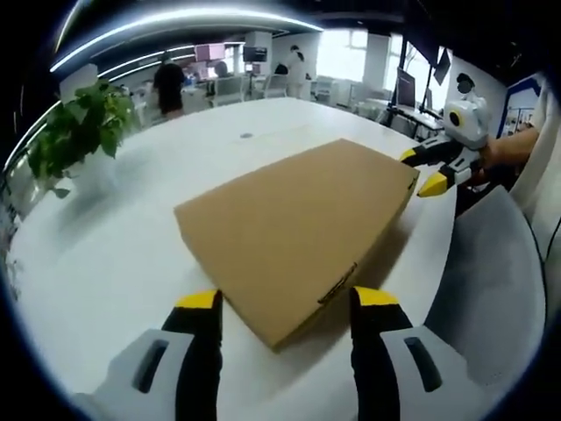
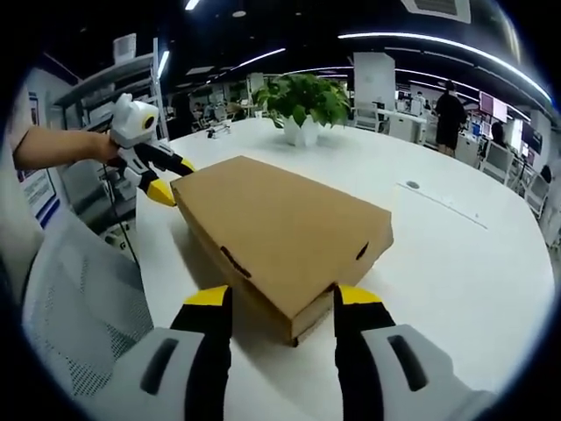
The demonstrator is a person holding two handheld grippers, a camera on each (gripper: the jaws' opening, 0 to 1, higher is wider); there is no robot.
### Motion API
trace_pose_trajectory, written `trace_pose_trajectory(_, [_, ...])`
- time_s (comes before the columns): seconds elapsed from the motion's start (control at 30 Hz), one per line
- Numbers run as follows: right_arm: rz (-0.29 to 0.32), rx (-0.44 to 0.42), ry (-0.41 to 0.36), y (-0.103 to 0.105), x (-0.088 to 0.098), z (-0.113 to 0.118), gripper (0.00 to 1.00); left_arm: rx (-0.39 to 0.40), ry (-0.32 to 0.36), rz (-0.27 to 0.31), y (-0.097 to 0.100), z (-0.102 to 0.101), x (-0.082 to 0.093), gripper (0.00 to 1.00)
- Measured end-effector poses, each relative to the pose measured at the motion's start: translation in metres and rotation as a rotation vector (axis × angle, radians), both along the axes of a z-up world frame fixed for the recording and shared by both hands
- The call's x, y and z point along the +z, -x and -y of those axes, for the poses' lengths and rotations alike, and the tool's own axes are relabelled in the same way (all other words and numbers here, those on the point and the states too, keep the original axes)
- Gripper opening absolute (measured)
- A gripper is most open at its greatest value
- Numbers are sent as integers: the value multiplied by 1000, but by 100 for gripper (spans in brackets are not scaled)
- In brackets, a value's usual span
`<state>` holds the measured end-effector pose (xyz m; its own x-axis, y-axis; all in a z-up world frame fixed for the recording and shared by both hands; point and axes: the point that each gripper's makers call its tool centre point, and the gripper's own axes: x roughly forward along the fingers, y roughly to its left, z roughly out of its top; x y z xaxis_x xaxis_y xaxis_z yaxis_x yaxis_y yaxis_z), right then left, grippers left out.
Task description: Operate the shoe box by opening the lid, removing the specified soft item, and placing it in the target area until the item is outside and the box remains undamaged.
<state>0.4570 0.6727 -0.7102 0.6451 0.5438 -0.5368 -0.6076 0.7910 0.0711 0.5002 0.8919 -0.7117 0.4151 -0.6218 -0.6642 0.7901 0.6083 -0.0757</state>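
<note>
Lid still down, the shoe box lies flat near the table's edge, its long axis running from one of our grippers to the other. We have the left gripper at one short end, jaws spread and empty, a box corner between their tips; the right gripper stands likewise at the opposite end, released, straddling its corner. Neither is nearer, we judge: lifting the lid would take both ends together.

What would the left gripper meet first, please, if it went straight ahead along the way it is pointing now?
Most likely the near corner of the closed cardboard shoe box, which lies straight ahead of the open left gripper on the white table; the gap is hard to judge.
</note>
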Motion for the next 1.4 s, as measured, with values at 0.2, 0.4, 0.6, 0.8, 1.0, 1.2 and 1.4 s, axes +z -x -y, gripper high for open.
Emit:
trace_pose_trajectory(0.2, [18, 5, 2, 0, 7, -1, 43, 1, 17, 4, 2, 2, 6, 62])
trace_pose_trajectory(0.4, [39, 11, 3, 2, 14, -3, 45, -12, 21, 12, 4, 4, 14, 67])
trace_pose_trajectory(0.6, [64, 13, -3, 0, 28, -2, 46, -16, 28, 30, 4, 4, 24, 68])
trace_pose_trajectory(0.8, [94, 7, -15, -3, 41, -2, 46, -13, 46, 49, 2, 6, 37, 69])
trace_pose_trajectory(1.0, [121, 5, -20, -8, 53, -1, 48, -16, 55, 69, 0, 7, 46, 71])
trace_pose_trajectory(1.2, [137, 4, -18, -16, 64, 0, 47, -17, 57, 97, -6, 8, 56, 70])
trace_pose_trajectory(1.4, [156, 6, -15, -24, 74, 2, 47, -1, 73, 117, -16, 9, 67, 67])
